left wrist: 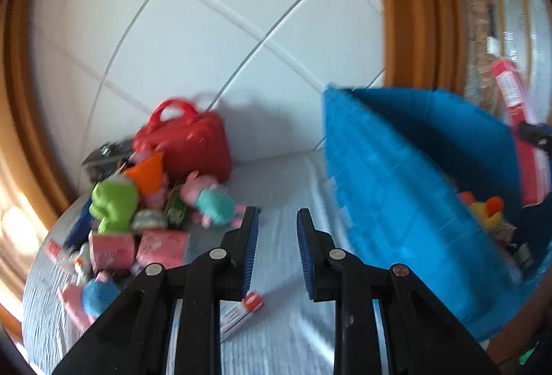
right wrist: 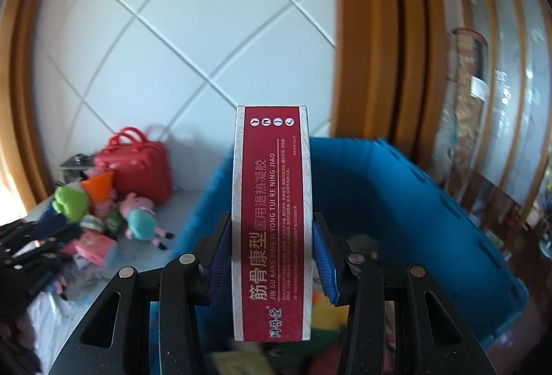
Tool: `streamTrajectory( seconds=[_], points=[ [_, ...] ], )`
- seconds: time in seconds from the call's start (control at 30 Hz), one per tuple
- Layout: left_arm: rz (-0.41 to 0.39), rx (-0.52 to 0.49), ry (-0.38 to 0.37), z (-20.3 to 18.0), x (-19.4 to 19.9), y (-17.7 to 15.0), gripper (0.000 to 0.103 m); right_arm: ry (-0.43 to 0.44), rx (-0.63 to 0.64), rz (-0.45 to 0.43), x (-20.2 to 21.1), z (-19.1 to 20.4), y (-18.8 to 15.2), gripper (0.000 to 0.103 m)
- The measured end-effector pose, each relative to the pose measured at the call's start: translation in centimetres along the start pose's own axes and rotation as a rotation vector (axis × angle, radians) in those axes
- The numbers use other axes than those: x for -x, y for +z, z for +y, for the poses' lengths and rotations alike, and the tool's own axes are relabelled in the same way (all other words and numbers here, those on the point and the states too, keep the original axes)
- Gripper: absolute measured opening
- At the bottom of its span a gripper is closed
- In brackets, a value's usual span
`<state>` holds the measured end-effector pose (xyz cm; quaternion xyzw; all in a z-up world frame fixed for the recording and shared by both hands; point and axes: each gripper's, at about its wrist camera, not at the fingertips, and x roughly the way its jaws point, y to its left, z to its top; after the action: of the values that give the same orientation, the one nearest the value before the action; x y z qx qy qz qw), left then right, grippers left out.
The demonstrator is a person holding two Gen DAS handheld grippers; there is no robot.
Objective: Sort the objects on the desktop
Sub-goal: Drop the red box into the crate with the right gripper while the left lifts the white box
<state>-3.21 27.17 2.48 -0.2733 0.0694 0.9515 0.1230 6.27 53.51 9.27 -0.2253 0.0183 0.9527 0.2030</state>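
My right gripper is shut on a tall red medicine box and holds it upright above the blue bin. That red box also shows at the right edge of the left wrist view, over the far side of the blue bin. Soft toys, one of them yellow, lie inside the bin. My left gripper hangs over the white cloth with a gap between its blue pads and nothing in them. A small red-capped tube lies under its left finger.
A pile lies at the left on the cloth: a red handbag, a green frog plush, a pig plush in blue, pink boxes. A white panelled wall and wooden frames stand behind.
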Motion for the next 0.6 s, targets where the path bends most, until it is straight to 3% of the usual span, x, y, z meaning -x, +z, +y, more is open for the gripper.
streamTrajectory(
  seconds=[0.27, 0.3, 0.33, 0.37, 0.43, 0.6],
  points=[
    [0.338, 0.234, 0.116, 9.9, -6.8, -8.0, 0.023, -0.101, -0.050, 0.131, -4.3, -4.4, -2.8, 0.044],
    [0.373, 0.248, 0.123, 10.5, -7.4, -8.9, 0.026, -0.108, -0.058, 0.145, -4.6, -4.5, -2.9, 0.044],
    [0.404, 0.255, 0.128, 10.9, -8.1, -9.8, 0.036, -0.105, -0.066, 0.143, -4.5, -4.6, -2.9, 0.044],
    [0.420, 0.257, 0.123, 11.1, -8.6, -10.5, 0.050, -0.118, -0.063, 0.127, -4.2, -4.6, -2.7, 0.047],
    [0.442, 0.242, 0.117, 10.9, -9.7, -11.6, 0.063, -0.170, -0.052, 0.119, -3.8, -4.4, -2.5, 0.085],
    [0.504, 0.167, 0.074, 9.7, -13.2, -13.1, 0.064, -0.175, -0.045, 0.102, -2.2, -4.0, -2.5, 0.096]
  ],
)
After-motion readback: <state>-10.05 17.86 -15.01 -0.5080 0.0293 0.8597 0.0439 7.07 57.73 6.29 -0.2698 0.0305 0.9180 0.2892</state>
